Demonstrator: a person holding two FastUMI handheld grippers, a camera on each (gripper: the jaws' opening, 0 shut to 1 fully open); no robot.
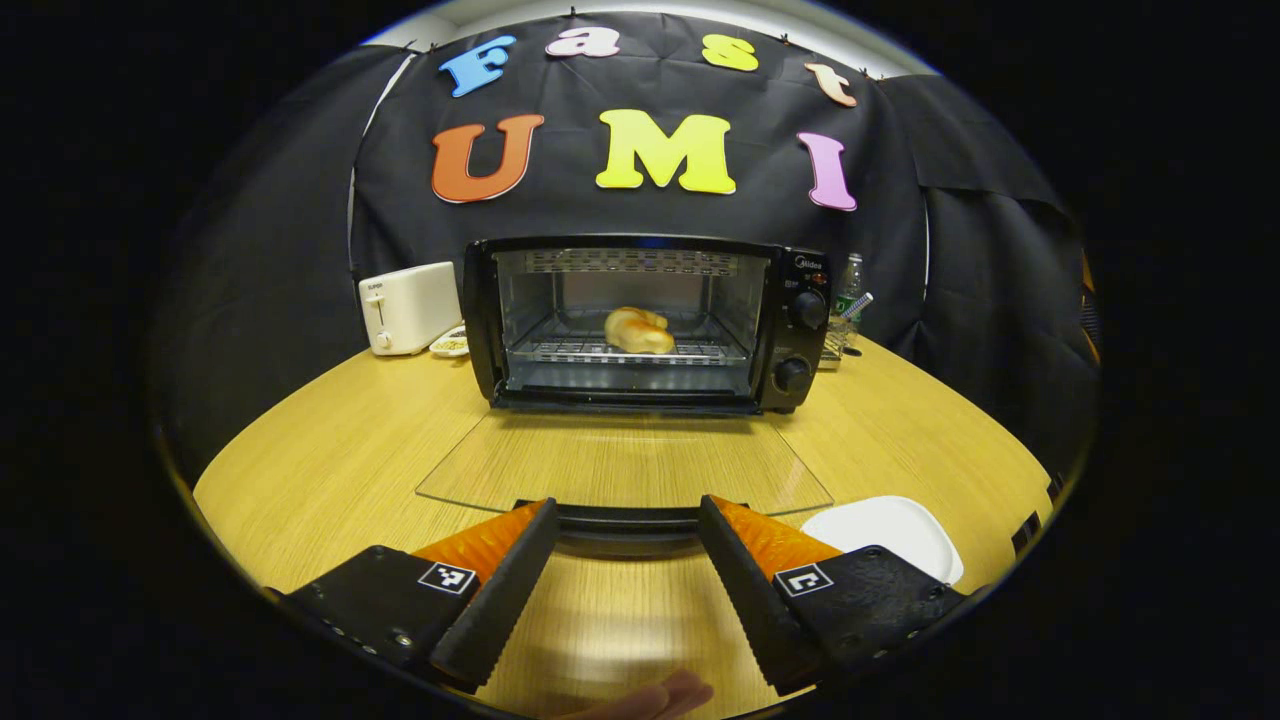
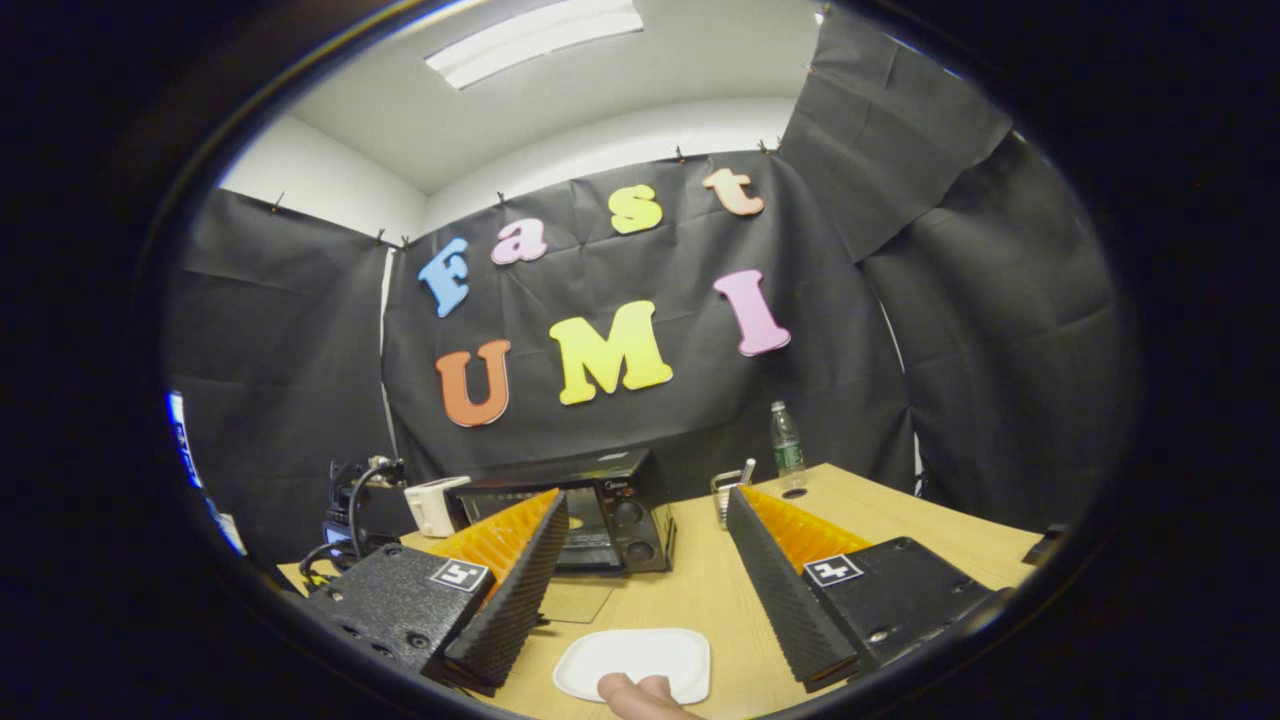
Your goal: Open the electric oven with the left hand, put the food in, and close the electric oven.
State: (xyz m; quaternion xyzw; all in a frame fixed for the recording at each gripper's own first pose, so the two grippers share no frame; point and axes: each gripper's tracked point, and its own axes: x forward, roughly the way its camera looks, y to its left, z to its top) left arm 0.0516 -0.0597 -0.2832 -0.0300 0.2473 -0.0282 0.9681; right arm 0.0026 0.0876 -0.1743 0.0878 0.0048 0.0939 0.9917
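Glass door (image 1: 625, 465) down, bread (image 1: 639, 330) inside oven (image 1: 790, 300)

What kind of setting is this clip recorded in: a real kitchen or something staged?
Most likely a staged recording booth, not a kitchen. Black cloth hangs as walls around one wooden table, under an office-style ceiling light. The oven and toaster sit on the table as props.

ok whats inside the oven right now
A piece of bread lies on the wire rack inside the electric oven, whose glass door is folded down flat. The rack's underside and the back corners are too dim to make out.
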